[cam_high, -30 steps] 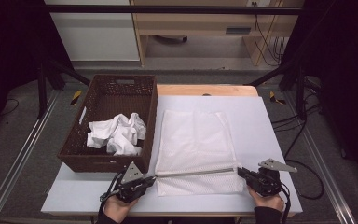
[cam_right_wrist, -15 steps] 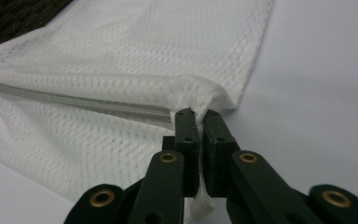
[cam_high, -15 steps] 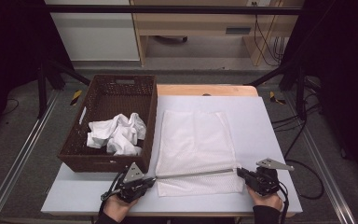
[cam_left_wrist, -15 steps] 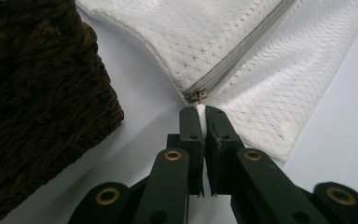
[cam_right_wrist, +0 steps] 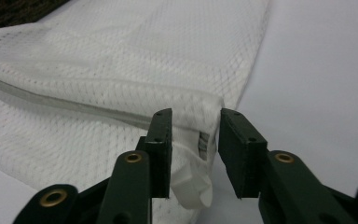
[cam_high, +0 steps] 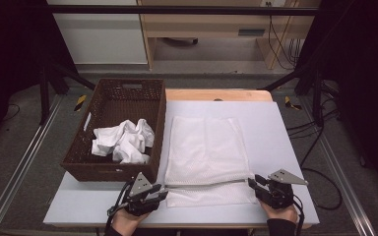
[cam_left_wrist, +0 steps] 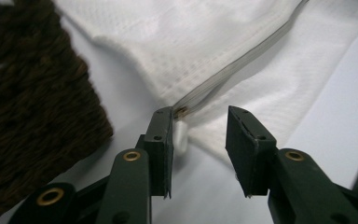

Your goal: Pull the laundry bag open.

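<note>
The white mesh laundry bag point(cam_high: 207, 155) lies flat on the desk point(cam_high: 280, 132), its zipper edge point(cam_left_wrist: 235, 65) running from one pair of jaws to the other. The left gripper point(cam_high: 163, 193) has just been opening: its jaws stand partly apart, the bag's zipper end sitting just ahead of the gap and touching the tip of the one pad, the other pad clear of the cloth. The right gripper point(cam_high: 252, 181) has likewise just been opening; the bag's corner and its tab point(cam_right_wrist: 193, 186) lie between the jaws, but the pads do not press on them.

This looks like the release after stretching the mouth edge straight. To do it well, both jaws should spread enough that no mesh snags on a pad, then draw straight back along the desk, away from the bag, rather than lifting, so the flattened edge is not dragged askew. The wicker basket point(cam_high: 109, 169) with crumpled white cloths point(cam_high: 123, 140) sits just beyond the left jaws.
</note>
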`<act>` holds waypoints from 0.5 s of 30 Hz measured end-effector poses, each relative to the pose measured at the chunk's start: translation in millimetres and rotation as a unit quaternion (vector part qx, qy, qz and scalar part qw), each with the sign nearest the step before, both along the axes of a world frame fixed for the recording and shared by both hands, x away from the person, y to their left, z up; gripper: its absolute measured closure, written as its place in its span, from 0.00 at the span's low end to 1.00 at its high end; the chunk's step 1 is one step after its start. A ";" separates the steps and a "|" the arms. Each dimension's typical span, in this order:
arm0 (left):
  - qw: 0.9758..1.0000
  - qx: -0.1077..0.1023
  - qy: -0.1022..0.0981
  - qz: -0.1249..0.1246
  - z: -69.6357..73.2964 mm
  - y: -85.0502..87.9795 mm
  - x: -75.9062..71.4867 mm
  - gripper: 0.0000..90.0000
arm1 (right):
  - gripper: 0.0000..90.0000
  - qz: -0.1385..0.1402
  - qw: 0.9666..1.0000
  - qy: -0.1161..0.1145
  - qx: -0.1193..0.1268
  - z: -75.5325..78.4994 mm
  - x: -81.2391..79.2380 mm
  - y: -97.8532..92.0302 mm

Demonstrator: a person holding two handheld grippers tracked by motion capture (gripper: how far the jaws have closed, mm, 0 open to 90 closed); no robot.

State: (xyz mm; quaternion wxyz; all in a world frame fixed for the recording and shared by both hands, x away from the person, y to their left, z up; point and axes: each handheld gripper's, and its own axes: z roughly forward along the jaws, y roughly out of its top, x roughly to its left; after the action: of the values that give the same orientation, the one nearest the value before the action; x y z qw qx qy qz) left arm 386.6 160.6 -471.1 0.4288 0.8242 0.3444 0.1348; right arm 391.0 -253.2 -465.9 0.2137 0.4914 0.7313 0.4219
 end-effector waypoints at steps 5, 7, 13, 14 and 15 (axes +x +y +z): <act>1.000 -0.011 -0.009 -0.018 1.9 -11.4 -9.8 0.66 | 0.71 0.026 1.000 -0.016 0.005 6.0 -6.0 4.7; 1.000 -0.004 -0.003 -0.023 -2.5 -16.2 -10.1 0.66 | 0.70 0.040 0.999 -0.003 0.004 3.8 -4.4 8.1; 1.000 0.014 0.011 -0.021 -14.6 -22.0 -8.2 0.64 | 0.60 0.066 0.995 0.068 -0.022 -12.3 4.7 22.9; 1.000 0.013 0.012 -0.020 -15.9 -22.3 -8.1 0.64 | 0.57 0.070 0.995 0.072 -0.023 -12.9 4.7 25.0; 1.000 0.010 0.010 -0.020 -16.6 -22.5 -8.2 0.64 | 0.55 0.071 0.995 0.072 -0.026 -14.0 5.3 27.2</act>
State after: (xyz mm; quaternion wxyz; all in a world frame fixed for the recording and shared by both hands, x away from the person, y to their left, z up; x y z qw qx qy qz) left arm 378.4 138.1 -487.7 0.4201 0.8363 0.3308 0.1213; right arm 396.3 -226.0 -479.9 0.1428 0.4615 0.7885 0.3807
